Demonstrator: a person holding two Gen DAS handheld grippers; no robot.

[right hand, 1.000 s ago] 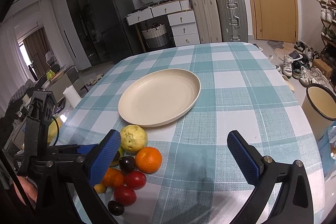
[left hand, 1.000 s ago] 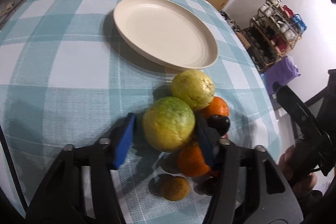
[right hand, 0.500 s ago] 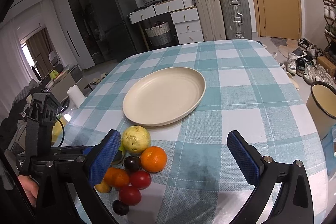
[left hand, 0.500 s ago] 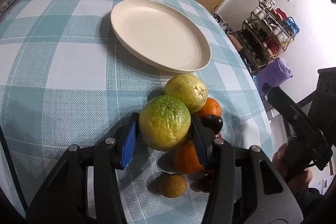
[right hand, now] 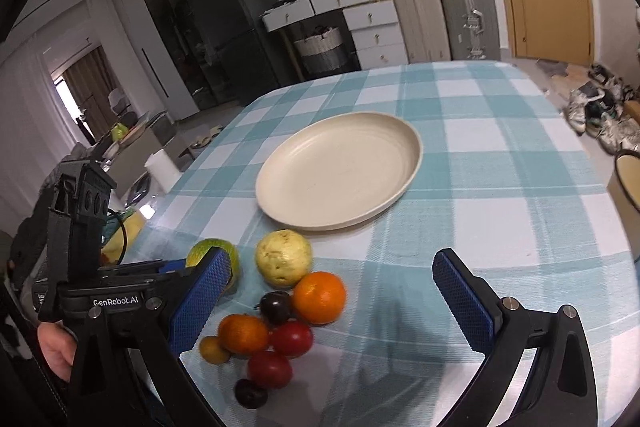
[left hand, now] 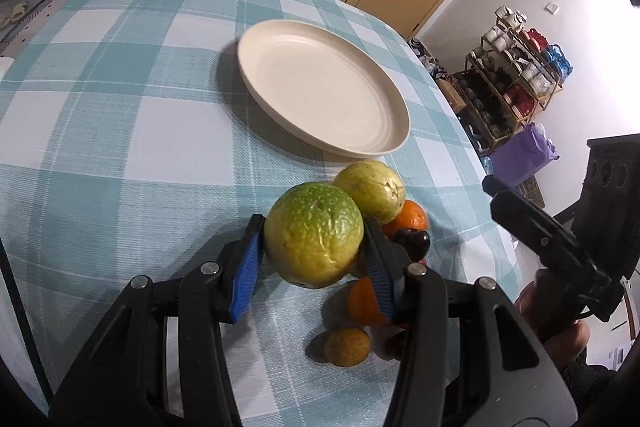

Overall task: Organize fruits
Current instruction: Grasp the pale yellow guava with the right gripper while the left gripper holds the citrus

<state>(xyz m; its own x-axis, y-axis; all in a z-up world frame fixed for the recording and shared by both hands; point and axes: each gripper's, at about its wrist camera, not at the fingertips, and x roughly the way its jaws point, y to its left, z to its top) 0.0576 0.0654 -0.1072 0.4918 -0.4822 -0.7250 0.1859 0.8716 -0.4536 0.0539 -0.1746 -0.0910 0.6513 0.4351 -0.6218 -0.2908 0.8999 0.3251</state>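
Fruits [right hand: 280, 311] beside hand-held gripper [right hand: 112, 301] printed "GenRobot.AI".

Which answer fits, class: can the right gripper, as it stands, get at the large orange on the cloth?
Probably yes. The right gripper is open and empty, and the large orange lies just ahead between its fingers, uncovered from above. The dark plum touching it could get nudged.

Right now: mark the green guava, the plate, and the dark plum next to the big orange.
green guava [left hand: 314, 233], left wrist view, middle of its front skin.
plate [right hand: 416, 163], right wrist view, right rim.
dark plum [right hand: 275, 307], right wrist view, top of its skin.
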